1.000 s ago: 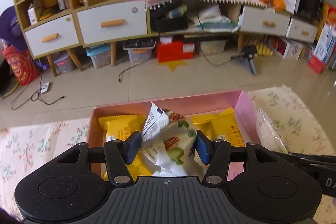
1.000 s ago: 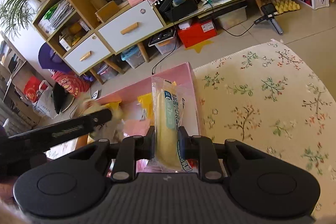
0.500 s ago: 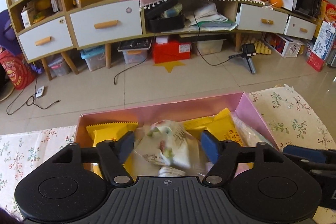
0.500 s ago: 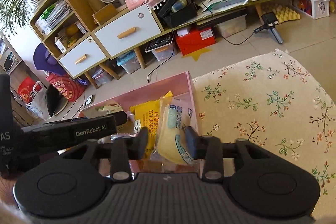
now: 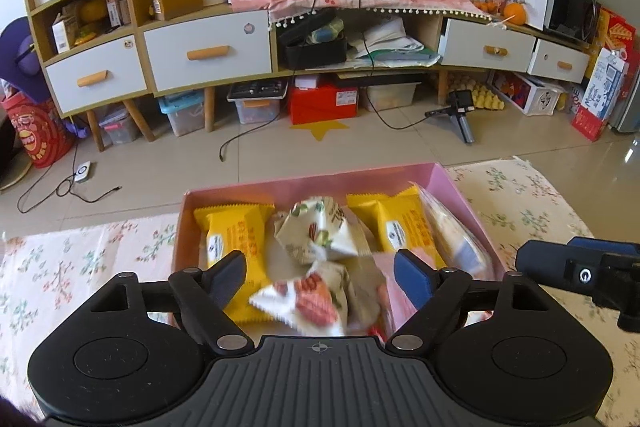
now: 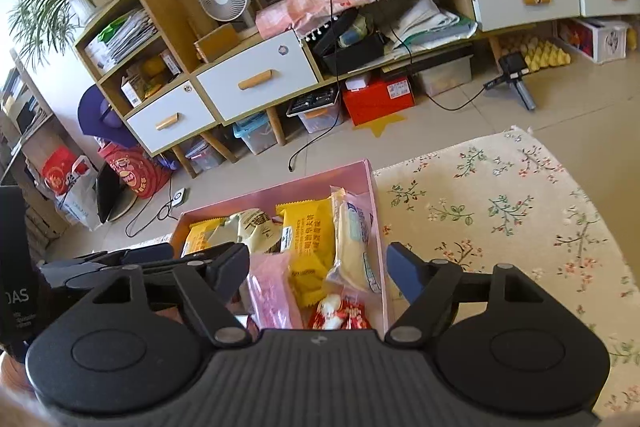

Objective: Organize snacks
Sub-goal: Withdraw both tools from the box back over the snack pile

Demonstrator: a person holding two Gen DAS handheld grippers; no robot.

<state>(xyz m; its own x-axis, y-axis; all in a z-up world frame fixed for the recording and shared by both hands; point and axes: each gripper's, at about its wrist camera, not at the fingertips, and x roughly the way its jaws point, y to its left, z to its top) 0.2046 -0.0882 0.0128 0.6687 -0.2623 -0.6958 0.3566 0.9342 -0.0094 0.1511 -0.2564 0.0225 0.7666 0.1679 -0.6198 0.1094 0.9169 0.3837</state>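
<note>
Hovering over the pink box [image 5: 308,183], the left gripper [image 5: 320,277] & right gripper [image 6: 316,267] are both spreading wide, pads touching nothing. White nut packet [image 5: 316,231] is lying mid-box below left; clear bread packet [image 6: 354,239] is lying along the box's right wall.

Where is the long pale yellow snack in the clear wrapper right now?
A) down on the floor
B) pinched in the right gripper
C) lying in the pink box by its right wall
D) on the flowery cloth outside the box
C: the long pale yellow snack lies inside the pink box against its right wall, and the right gripper stands open with nothing pinched.
</note>
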